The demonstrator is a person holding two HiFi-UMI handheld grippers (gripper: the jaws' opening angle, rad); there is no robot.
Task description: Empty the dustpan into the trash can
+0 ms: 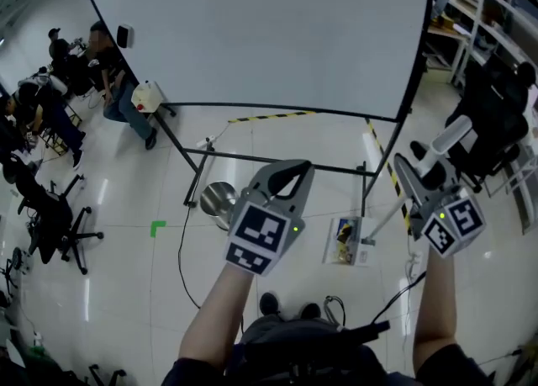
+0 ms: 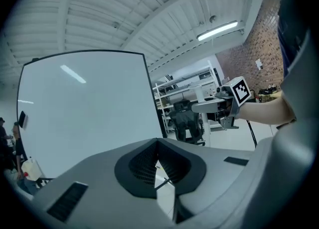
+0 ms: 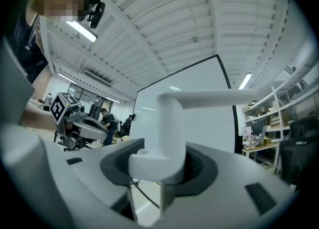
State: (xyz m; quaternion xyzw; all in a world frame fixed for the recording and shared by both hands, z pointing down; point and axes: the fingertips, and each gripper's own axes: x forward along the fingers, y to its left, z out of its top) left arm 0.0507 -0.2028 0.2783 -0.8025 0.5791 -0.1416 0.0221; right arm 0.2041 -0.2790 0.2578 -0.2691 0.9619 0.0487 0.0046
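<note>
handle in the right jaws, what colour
The handle is white; right gripper view shows it best.

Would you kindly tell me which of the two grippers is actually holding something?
The right gripper: its jaws clamp a white plastic handle, while the left gripper is shut with nothing between its jaws.

Dustpan near silver trash can

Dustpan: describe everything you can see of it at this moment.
The dustpan is long-handled: a pale, shallow pan holding yellowish and dark litter, a thin rod rising slantwise, and a white, plastic-looking grip with a bent end. The right tongs are shut on that grip. The pan is down near the floor; whether it touches is unclear.
</note>
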